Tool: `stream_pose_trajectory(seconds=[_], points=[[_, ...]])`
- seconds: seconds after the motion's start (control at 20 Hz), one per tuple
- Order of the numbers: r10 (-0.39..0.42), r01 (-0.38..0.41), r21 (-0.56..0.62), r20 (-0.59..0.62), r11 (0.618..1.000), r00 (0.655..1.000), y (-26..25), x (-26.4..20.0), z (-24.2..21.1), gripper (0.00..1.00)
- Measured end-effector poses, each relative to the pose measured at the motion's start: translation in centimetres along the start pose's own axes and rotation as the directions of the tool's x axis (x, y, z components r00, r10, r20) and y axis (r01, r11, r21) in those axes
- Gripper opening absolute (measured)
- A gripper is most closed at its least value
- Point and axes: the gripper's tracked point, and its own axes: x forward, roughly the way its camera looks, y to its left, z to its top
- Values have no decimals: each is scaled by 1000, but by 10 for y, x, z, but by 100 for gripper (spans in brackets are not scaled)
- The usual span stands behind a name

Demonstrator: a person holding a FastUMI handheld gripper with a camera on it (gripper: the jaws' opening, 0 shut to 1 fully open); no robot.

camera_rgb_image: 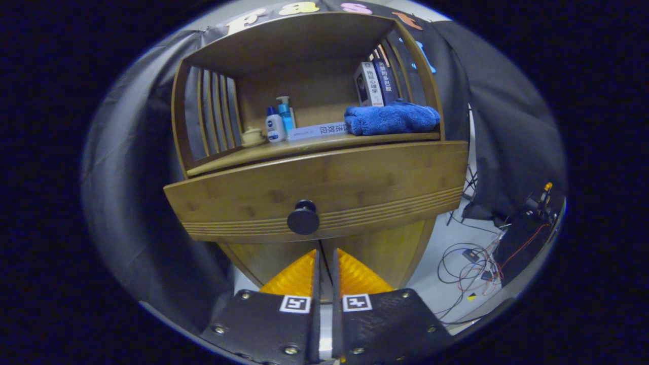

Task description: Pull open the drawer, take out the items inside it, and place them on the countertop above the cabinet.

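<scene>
The gripper sits below and short of the drawer, its fingers closed almost together with a thin slit between them and nothing held. The drawer front appears shut, with its round knob just above the fingertips. Risk: closed fingers cannot straddle the knob, and an advance at this height would likely strike the cabinet below the drawer; a shallow grip could slip off the knob under pull. The countertop already carries a folded blue towel, bottles, a small pot and books, which limits the free placing room. The drawer contents are hidden behind its front. The shelf's rear corners are dim.
</scene>
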Motion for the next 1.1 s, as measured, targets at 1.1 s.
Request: stream_pose_trajectory(seconds=[1.1], points=[[92,-96,44,76,994,993,39,30,32,38]])
